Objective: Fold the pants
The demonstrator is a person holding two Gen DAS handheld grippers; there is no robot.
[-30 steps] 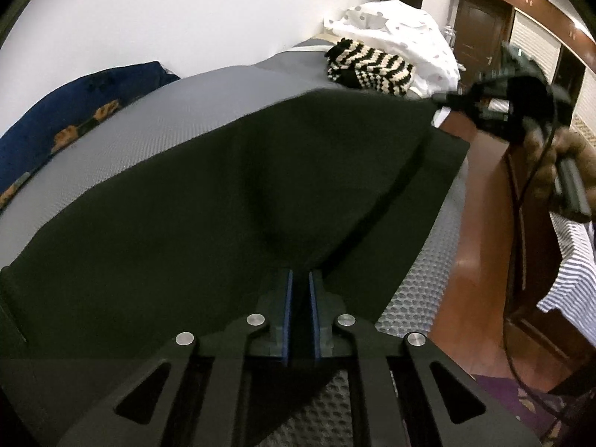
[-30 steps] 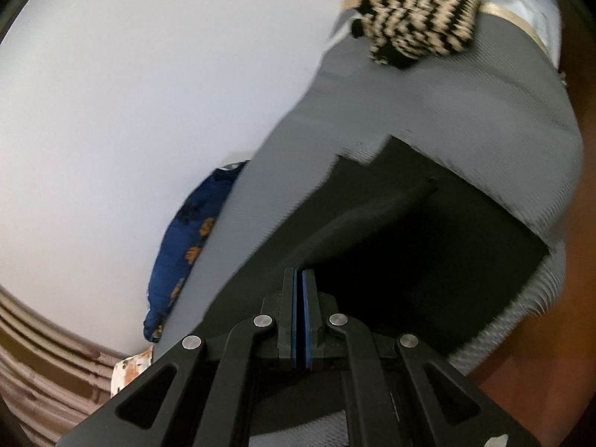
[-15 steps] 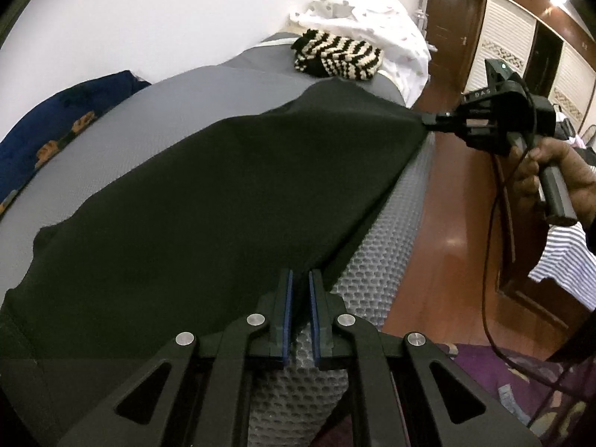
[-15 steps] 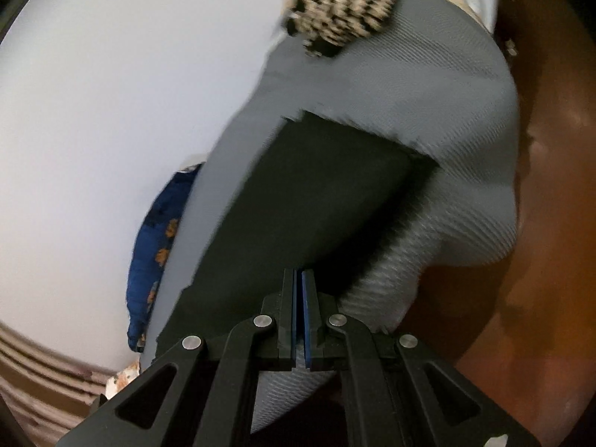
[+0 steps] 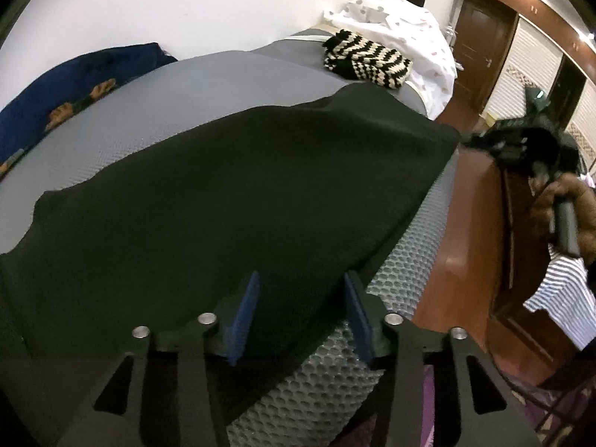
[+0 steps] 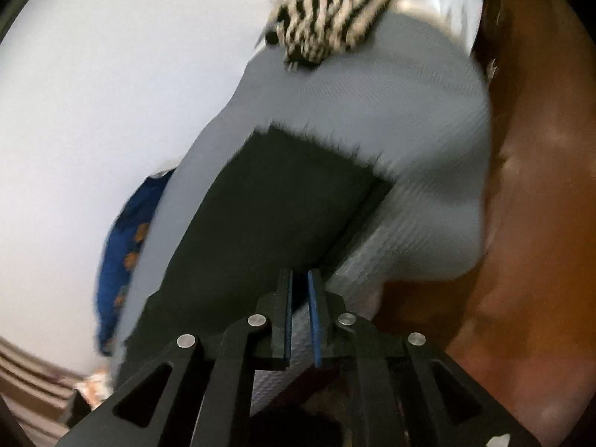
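The black pants [image 5: 242, 193] lie flat, folded lengthwise along the near edge of the grey mattress [image 5: 223, 82]. My left gripper [image 5: 301, 277] is opening over their near edge; the cloth lies between the blue pads, and neither pad presses it. In the left wrist view the right gripper [image 5: 465, 143], held by a hand [image 5: 570, 205], sits just off the pants' far corner. In its own view the right gripper [image 6: 300, 273] is opening slightly, with a narrow gap between the pads at the edge of the pants [image 6: 275, 205], not pinching the cloth.
A black-and-cream striped knit [image 5: 368, 61] and white dotted bedding [image 5: 406, 26] lie at the mattress's far end. A blue patterned cloth [image 5: 74, 85] lies by the wall. Wooden floor [image 5: 465, 242], a striped cloth [image 5: 558, 298] and wardrobe doors [image 5: 521, 63] are on the right.
The lifted pants were brought down and now lie flat. My left jaws went from shut on the cloth to wide apart. The right gripper sank to the mattress edge and parted slightly.
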